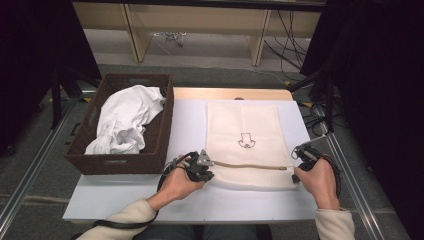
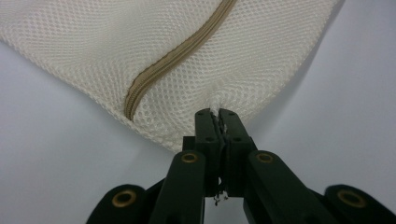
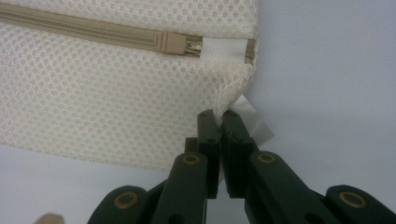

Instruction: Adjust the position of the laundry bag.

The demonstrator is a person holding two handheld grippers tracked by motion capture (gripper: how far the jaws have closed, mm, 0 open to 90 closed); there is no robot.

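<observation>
Cream mesh laundry bag (image 1: 247, 142) with tan zipper (image 1: 250, 166) lies flat on white table (image 1: 190, 200), right of brown wicker basket (image 1: 122, 125). Left gripper (image 1: 204, 170) clamped on bag's near-left corner mesh. Right gripper (image 1: 296, 169) clamped on near-right corner, just below zipper pull (image 3: 175, 44).

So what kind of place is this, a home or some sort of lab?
Most likely a lab or recording setup, not a home: a plain white table on a metal frame, loose cables across the floor behind, and a staged laundry job with a wicker basket and mesh bag.
</observation>
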